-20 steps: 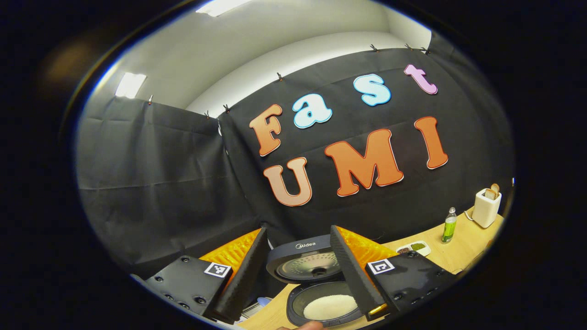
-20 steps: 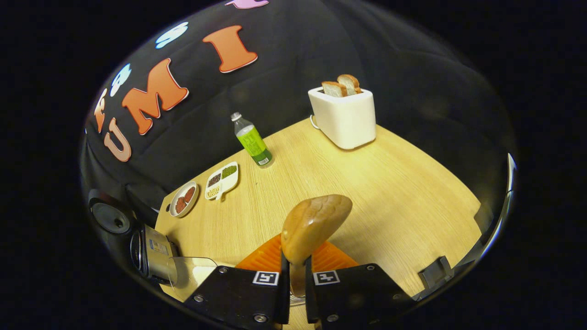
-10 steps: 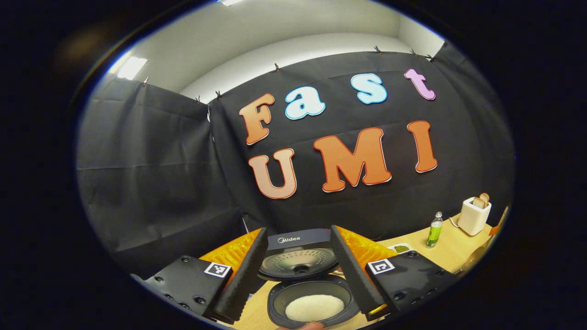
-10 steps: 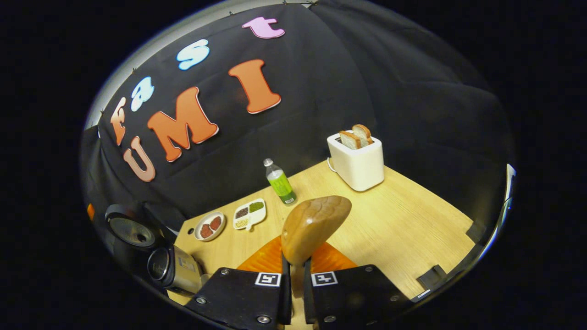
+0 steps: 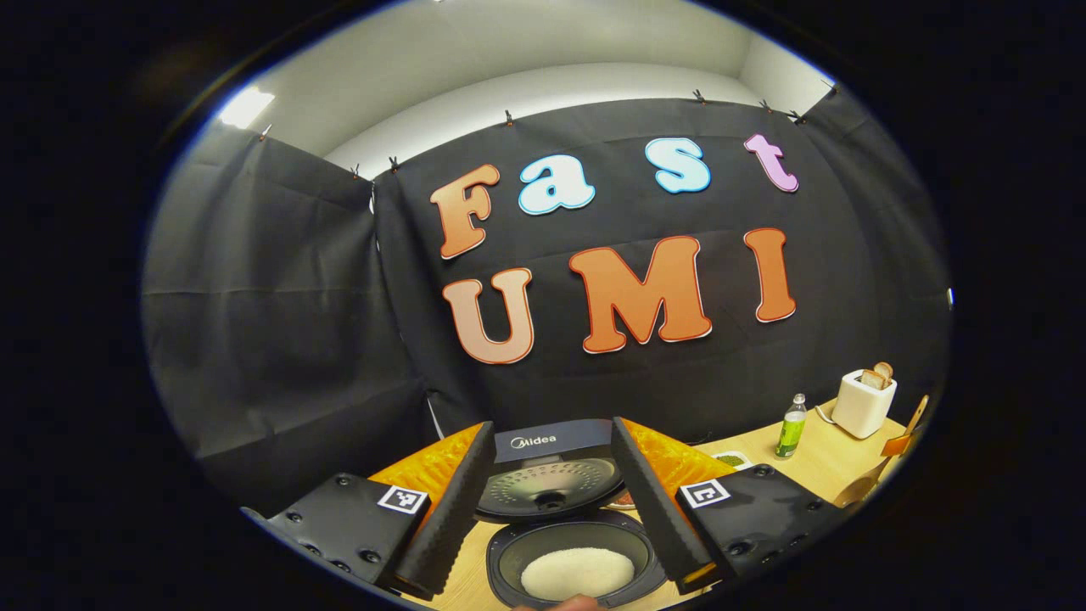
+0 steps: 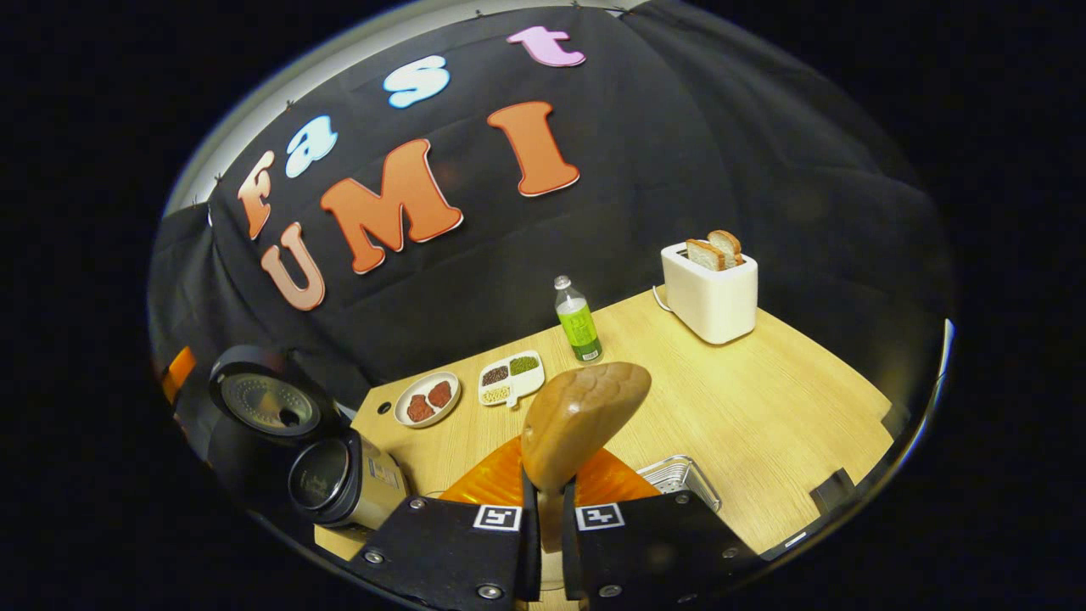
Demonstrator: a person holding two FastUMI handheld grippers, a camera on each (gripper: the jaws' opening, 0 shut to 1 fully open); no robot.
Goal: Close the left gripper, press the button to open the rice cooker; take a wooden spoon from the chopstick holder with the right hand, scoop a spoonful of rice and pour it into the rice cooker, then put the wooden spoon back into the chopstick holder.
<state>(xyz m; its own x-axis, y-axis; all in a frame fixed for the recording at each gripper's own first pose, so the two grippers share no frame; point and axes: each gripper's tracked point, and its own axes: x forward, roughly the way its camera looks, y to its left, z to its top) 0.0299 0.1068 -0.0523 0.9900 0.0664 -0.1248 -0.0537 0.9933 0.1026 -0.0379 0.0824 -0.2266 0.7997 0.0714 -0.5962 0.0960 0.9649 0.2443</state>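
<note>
Wooden spoon clamped in the right gripper, bowl up.
Since a second ago it has lifted away from the table; left gripper hangs apart before the open rice cooker; return to the holder remains.

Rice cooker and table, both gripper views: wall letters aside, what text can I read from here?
"Midea": on the raised rice cooker lid, along its top edge, in the left gripper view.
Green bottle: label too small to read.
Sticker on the cooker's side, right gripper view: too blurred to read.
</note>
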